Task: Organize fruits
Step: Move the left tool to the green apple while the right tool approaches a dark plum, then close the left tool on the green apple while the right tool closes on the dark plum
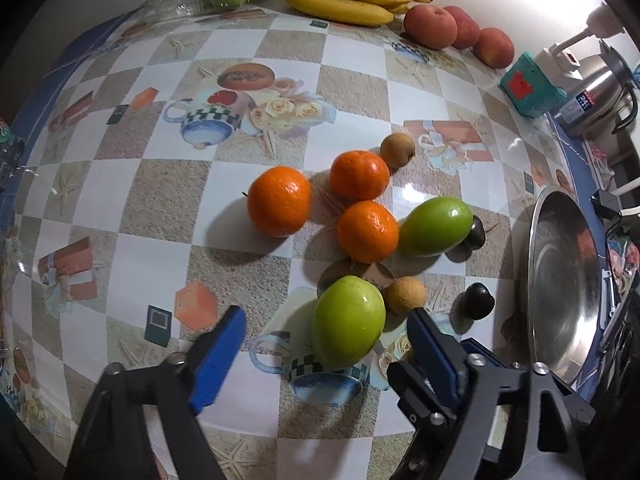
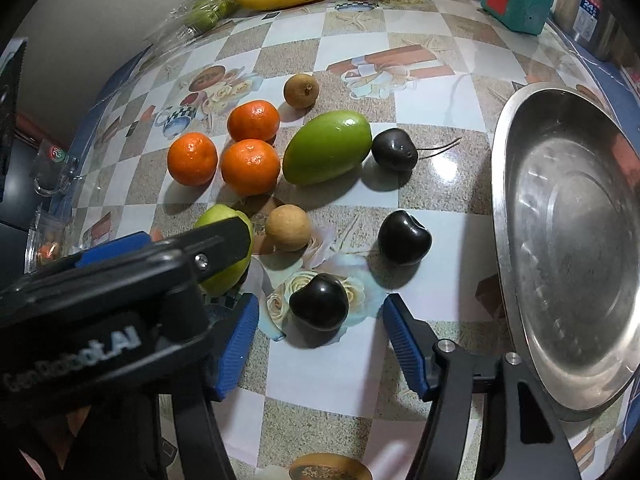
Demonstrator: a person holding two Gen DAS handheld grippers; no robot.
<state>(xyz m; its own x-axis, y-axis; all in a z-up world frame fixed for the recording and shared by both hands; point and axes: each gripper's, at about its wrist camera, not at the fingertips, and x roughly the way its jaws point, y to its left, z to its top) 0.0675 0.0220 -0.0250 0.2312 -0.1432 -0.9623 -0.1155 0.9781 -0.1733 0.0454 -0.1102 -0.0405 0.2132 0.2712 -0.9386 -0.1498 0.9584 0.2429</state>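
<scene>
Both grippers poised over fruit, nothing gripped yet.
Left gripper (image 1: 324, 334) partly open astride the green fruit (image 1: 347, 326); right gripper (image 2: 320, 322) partly open around a dark plum (image 2: 319, 307), pads clear. Next: pinch, lift, carry toward steel bowl (image 2: 516, 240).

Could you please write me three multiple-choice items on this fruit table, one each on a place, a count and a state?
1. What lies between the right gripper's fingers?
A. a dark cherry
B. a banana
C. a peach

2. How many oranges are on the table?
A. one
B. three
C. five

3. The steel bowl is:
A. full of fruit
B. upside down
C. empty

Answers: 1 A, the cherry sits between the blue pads, untouched. 2 B, three lie clustered together. 3 C, only bare metal shows inside.
</scene>
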